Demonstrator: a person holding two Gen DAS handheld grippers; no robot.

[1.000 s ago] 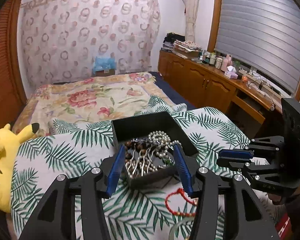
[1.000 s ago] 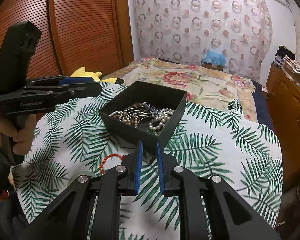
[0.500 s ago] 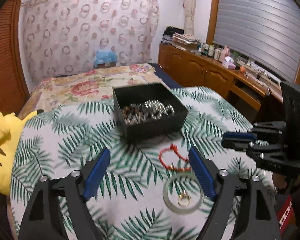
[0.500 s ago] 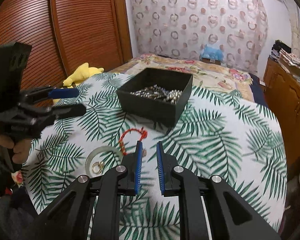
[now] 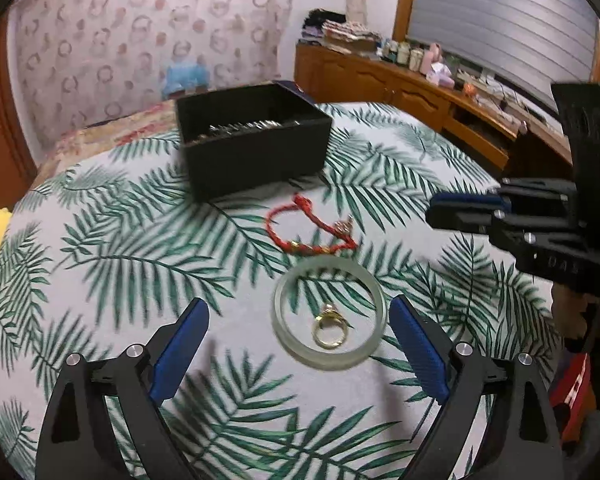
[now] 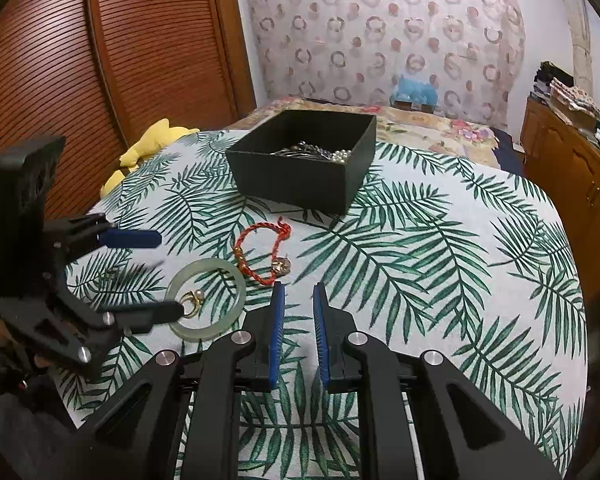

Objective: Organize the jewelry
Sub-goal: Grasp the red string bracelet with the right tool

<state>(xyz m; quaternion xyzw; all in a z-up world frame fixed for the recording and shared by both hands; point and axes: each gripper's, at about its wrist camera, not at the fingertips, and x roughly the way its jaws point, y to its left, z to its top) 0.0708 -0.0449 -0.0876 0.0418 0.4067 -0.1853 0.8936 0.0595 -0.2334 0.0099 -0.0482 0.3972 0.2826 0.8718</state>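
Now the left gripper [image 5: 298, 334] has been drawn back from the black box [image 5: 252, 136]; its jaws are spread wide, with the jade bangle [image 5: 327, 316] and gold ring [image 5: 330, 330] framed between them. The right gripper [image 6: 299, 312] is held nearly closed, empty. A bangle pickup seems next.

Left gripper [image 5: 298, 344] and right gripper [image 6: 299, 336]: matte black angular linkage arms, silver round-head screws at the pivots, ribbed blue pads on the fingers [image 5: 180, 350]; faint embossed lettering marks one arm.
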